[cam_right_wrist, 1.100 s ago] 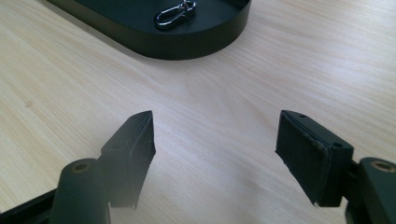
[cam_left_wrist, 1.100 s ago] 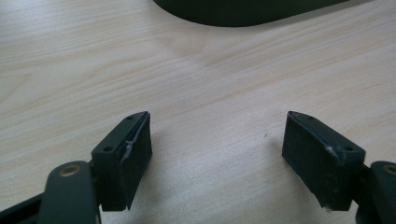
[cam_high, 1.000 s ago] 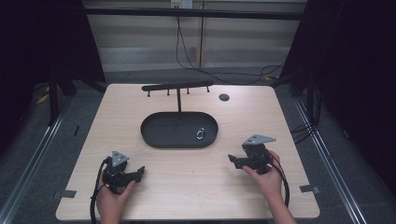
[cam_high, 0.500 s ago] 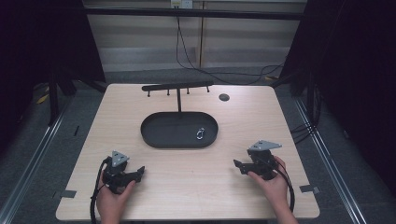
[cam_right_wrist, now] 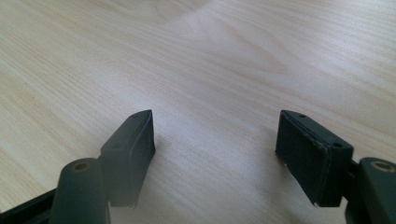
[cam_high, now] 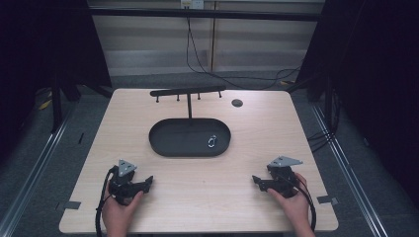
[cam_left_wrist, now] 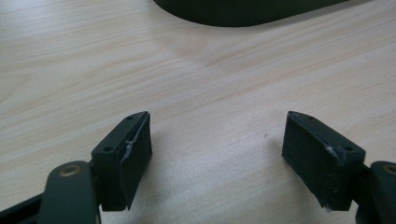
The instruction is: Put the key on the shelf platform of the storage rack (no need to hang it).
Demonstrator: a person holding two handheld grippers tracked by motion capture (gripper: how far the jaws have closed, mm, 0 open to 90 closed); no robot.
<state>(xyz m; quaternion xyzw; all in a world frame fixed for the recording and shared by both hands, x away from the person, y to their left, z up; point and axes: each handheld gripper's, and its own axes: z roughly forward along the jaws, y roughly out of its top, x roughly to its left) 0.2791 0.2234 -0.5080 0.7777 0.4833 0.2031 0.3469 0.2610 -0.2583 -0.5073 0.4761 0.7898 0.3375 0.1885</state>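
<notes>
Small metal clip (cam_high: pixel 212 141): flat on the floor of the dark oval tray (cam_high: pixel 163 148), toward its right end, close to the near wall. Long axis apparently running away from the person with a slight tilt, though too small to read exactly. Tray long side across the bench (cam_high: pixel 207 207), mid-bench, in front of a black peg rack (cam_high: pixel 188 92). Both claws well apart from the clip, low over the near edge of the bench, tips turned inward toward each other. From the right claw (cam_high: pixel 256 180): forward and to the left, over the near rim of the tray. From the left claw (cam_high: pixel 148 181): forward and farther to the right, across more of the tray. Right hand judged the nearer, so likely the better one for the reach, coming in over the rim and down. Left claw (cam_left_wrist: pixel 217 140) spread wide, bare wood between the pads, gripping nothing, tray edge just ahead at the top of the left gripper view. Right claw (cam_right_wrist: pixel 215 135) likewise spread wide, empty, plain bench between the pads, touching nothing that can be made out.
</notes>
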